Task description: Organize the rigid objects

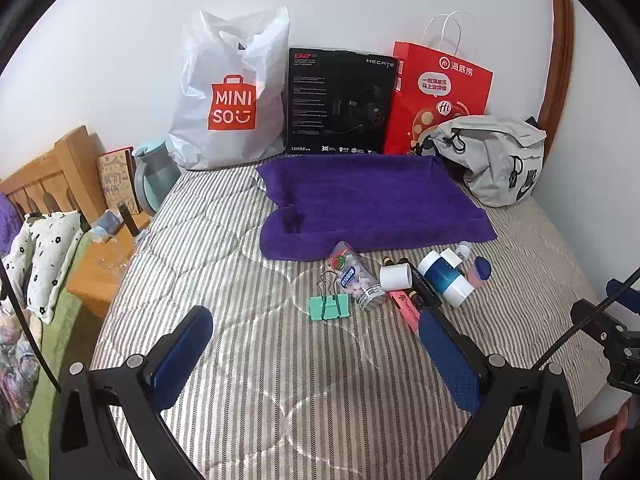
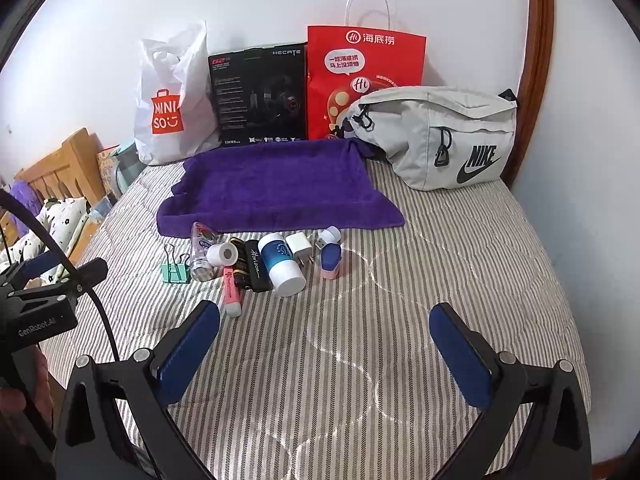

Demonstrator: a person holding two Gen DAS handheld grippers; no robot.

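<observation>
I hold both tongs, left [image 1: 314, 336] and right [image 2: 324, 326], tilted downward over the striped bed [image 2: 460, 264], jaws spread wide and empty. Beyond them the small rigid objects [image 2: 256, 260] lie clustered just before the purple towel [image 2: 276, 184].

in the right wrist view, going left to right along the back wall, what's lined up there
white Miniso plastic bag → black headset box → red paper bag → grey Nike waist bag, which overlaps the red bag's lower right corner.
</observation>
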